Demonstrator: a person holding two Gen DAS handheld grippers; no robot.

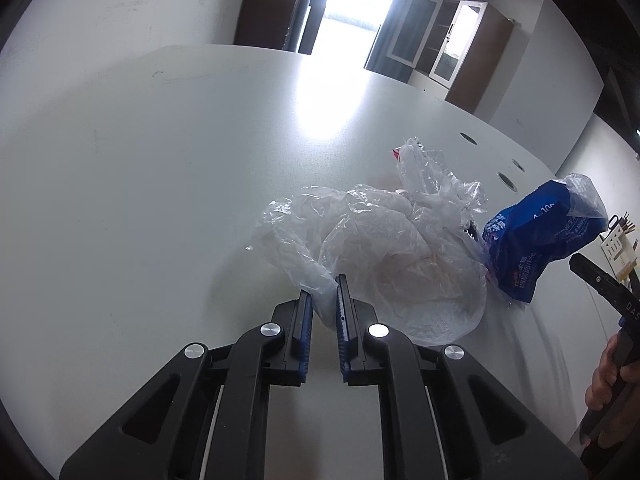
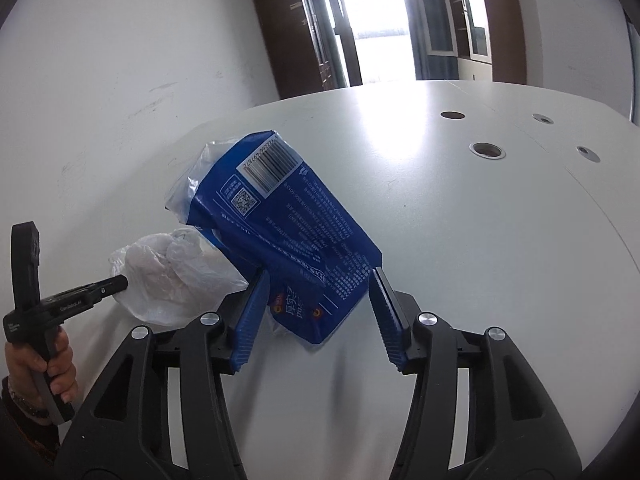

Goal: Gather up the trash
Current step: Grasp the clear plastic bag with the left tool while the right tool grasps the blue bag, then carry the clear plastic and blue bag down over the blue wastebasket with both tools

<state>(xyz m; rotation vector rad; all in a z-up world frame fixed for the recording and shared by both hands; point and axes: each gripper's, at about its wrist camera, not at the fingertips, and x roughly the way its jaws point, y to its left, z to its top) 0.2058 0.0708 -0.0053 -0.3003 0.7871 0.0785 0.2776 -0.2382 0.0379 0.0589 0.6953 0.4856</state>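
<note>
Clearly, the left tool (image 1: 323, 296) has its two blue-padded fingers drawn close together on a fold of the clear plastic bag (image 1: 384, 248), which lies crumpled on the white table (image 1: 160, 180). From the left wrist view the pinched film fills the narrow gap between the pads, so how much of the bag is caught is hard to judge. Something pale shows through the bag's wall, too blurred by the film to name. A red scrap (image 1: 396, 154) peeks out behind the bag's far edge, mostly hidden.

Just right of the bag, the blue wrapper (image 1: 536, 240) stands tilted, its lower end near the table and a bit of clear film at its top. In the right wrist view the blue wrapper (image 2: 288, 232) shows a barcode and a code square, and its lower part sits between the spread fingers of the right tool (image 2: 316, 280). The left pad touches or lies just beside the wrapper's edge; the right pad stands apart from it, so this tool is open. Whether the wrapper's bottom rests on the table cannot be told.

At the right view's left edge the left tool (image 2: 120, 280) meets the bag (image 2: 172, 280), held by a hand (image 2: 48, 368) cut off at the wrist. Round holes (image 2: 487, 150) dot the table's far side.
</note>
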